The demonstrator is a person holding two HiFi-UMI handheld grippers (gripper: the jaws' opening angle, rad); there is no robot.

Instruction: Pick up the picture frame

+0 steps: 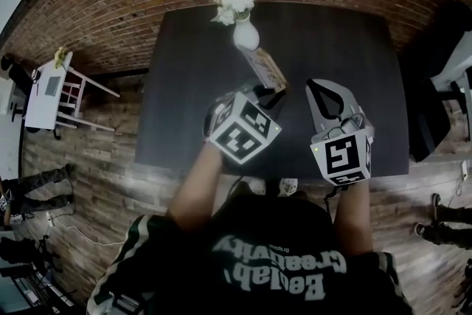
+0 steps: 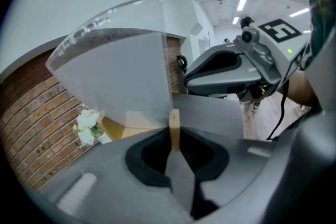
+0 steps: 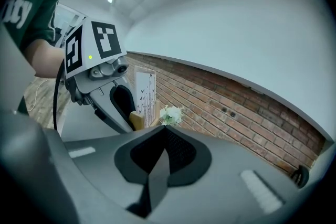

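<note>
Brick wall behind, dark table (image 1: 346,48) below. The frame (image 1: 267,68) hangs tilted beside the vase (image 1: 245,33), its wooden edge pinched in the left gripper (image 1: 269,92). The right gripper (image 1: 324,96) is closed and empty. Keep the pinch firm and the lift level — a thin edge may swing.

From your head view, the lower end of the picture frame (image 1: 267,68) is hidden behind your left gripper (image 1: 269,94). In the right gripper view the frame's print is too small to make out, and the vase (image 1: 246,35) sits behind your right gripper (image 3: 164,131) — only its flowers (image 3: 170,114) show. People (image 1: 40,181) at the head view's edges are cut off — legs only
</note>
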